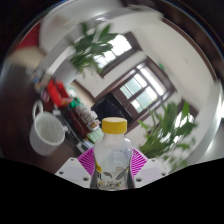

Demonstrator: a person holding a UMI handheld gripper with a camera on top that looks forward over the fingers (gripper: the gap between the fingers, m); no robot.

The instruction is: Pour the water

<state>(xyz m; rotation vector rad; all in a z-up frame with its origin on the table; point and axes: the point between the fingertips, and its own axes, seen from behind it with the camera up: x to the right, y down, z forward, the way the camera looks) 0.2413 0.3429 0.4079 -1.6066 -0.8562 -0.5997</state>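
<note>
A clear plastic bottle [113, 155] with a yellow cap [116, 126] stands upright between my two fingers. My gripper [113, 172] is shut on the bottle: the pink pads [88, 160] press against both its sides. A white mug [45, 132] with a handle stands beyond the fingers, to the left of the bottle, apart from it. The bottle's base is hidden.
Leafy green plants stand at the far left [92, 45] and to the right [172, 128]. A dark-framed window [138, 88] lies beyond. Red items [58, 92] sit behind the mug on a dark wooden surface [80, 118].
</note>
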